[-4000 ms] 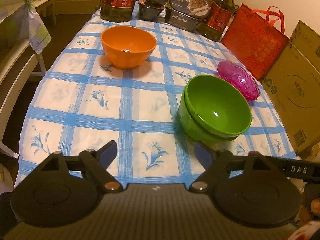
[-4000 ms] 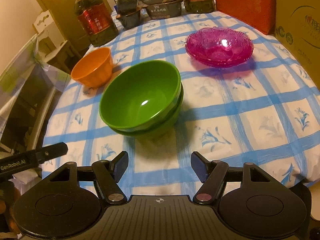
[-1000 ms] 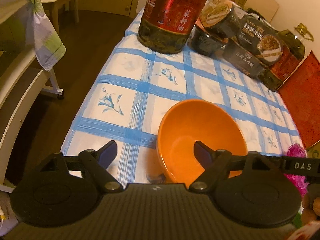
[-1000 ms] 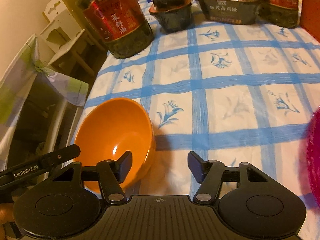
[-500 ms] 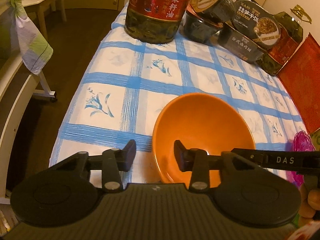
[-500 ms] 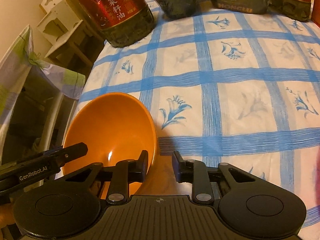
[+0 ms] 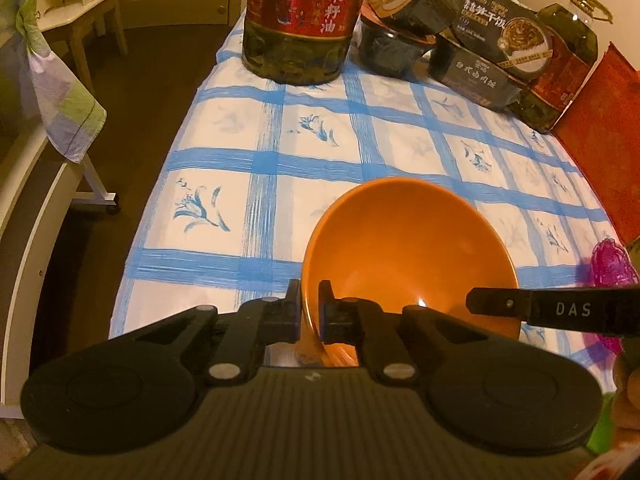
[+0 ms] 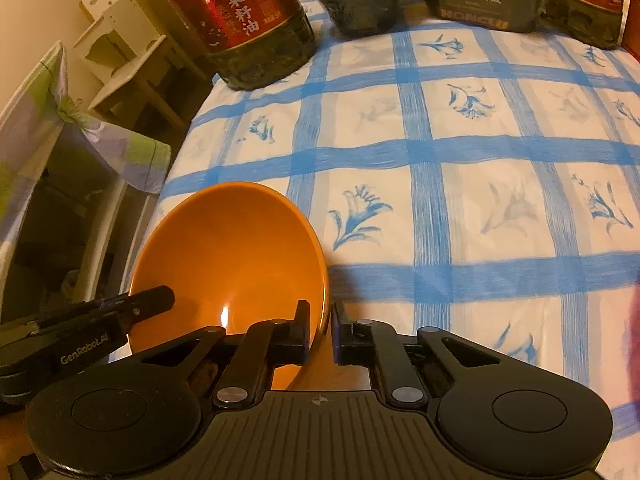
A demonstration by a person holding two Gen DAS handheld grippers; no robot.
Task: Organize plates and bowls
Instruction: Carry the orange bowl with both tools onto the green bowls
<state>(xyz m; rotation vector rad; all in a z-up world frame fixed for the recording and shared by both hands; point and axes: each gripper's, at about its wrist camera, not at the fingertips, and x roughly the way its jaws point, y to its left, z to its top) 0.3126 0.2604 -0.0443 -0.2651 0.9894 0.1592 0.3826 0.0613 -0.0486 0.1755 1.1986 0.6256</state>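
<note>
I am gripping the orange bowl (image 7: 408, 248) by its rim from two sides as it sits near the left edge of the table (image 7: 312, 144), on the blue-checked cloth. My left claw (image 7: 309, 312) is pinching the bowl's near-left wall, one finger inside and one outside; my right claw (image 8: 321, 334) is clamping the right side of the rim the same way. Both sets of jaws have just been closing and are now pressed tight on the thin wall. I am judging this to be the pickup step, with the lift not yet begun. Next I am needing to raise both hands evenly, keeping the bowl level, and carry it right toward the pink dish (image 7: 614, 264) showing at the right edge. The big oil bottle (image 7: 300, 20) is standing at the far end, well apart.
</note>
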